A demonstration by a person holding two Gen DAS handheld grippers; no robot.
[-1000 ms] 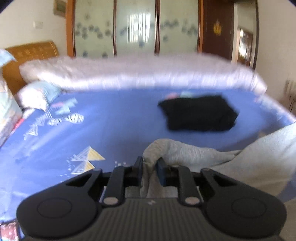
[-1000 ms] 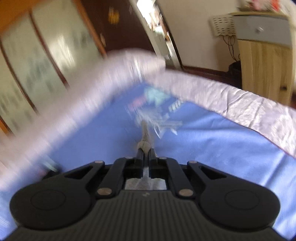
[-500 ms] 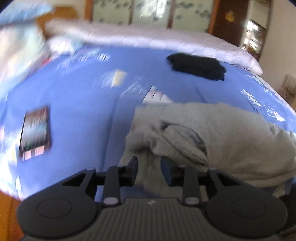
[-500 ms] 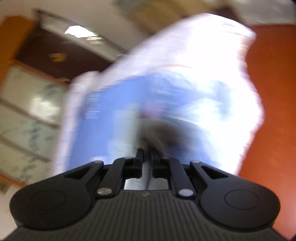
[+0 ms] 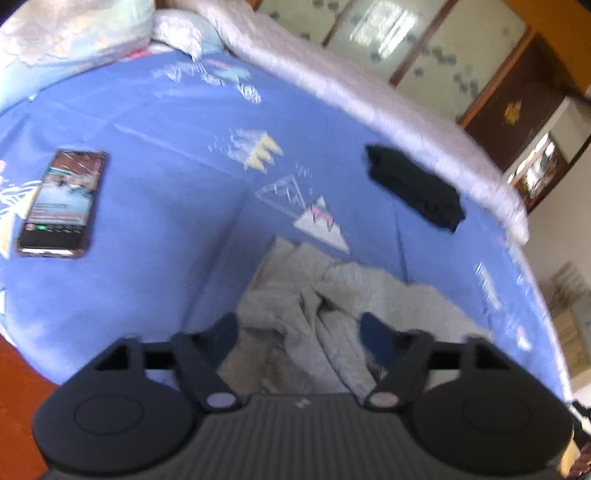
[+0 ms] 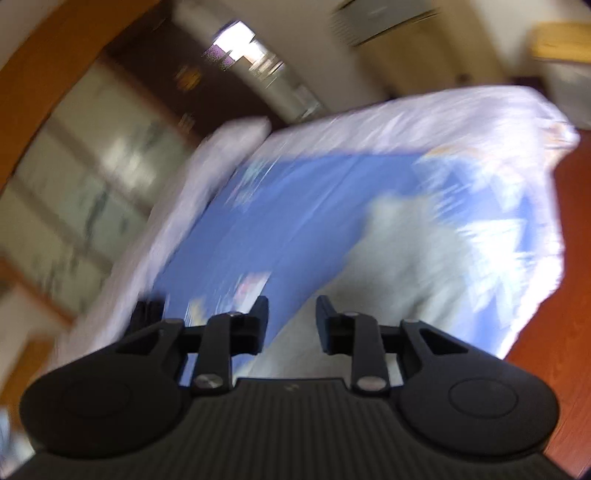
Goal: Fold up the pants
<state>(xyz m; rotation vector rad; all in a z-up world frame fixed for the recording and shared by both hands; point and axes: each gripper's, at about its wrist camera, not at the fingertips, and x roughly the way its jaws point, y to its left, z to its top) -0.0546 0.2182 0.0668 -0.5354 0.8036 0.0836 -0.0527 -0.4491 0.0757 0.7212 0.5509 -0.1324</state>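
Note:
Grey pants (image 5: 332,306) lie crumpled on the blue bed sheet (image 5: 166,122), just ahead of my left gripper (image 5: 299,328). Its jaws are opening and stand wide, with rumpled grey cloth lying loose between the fingers, not pinched. In the blurred right wrist view the same grey pants (image 6: 399,258) spread over the sheet (image 6: 288,206) toward the bed's edge. My right gripper (image 6: 291,321) is opening too, and its pads stand apart over sheet and grey cloth without pressing on either.
A phone (image 5: 61,203) with a lit screen lies on the sheet at the left. A folded black garment (image 5: 413,188) rests further back beside a rolled pale quilt (image 5: 369,92). Pillows (image 5: 74,33) are at the bed's head. Reddish floor (image 6: 546,314) shows past the bed's edge.
Both grippers let go of the grey cloth and their jaws spread apart. The left one swung toward the near edge of the bed and rolled; the right one swept fast across the bed.

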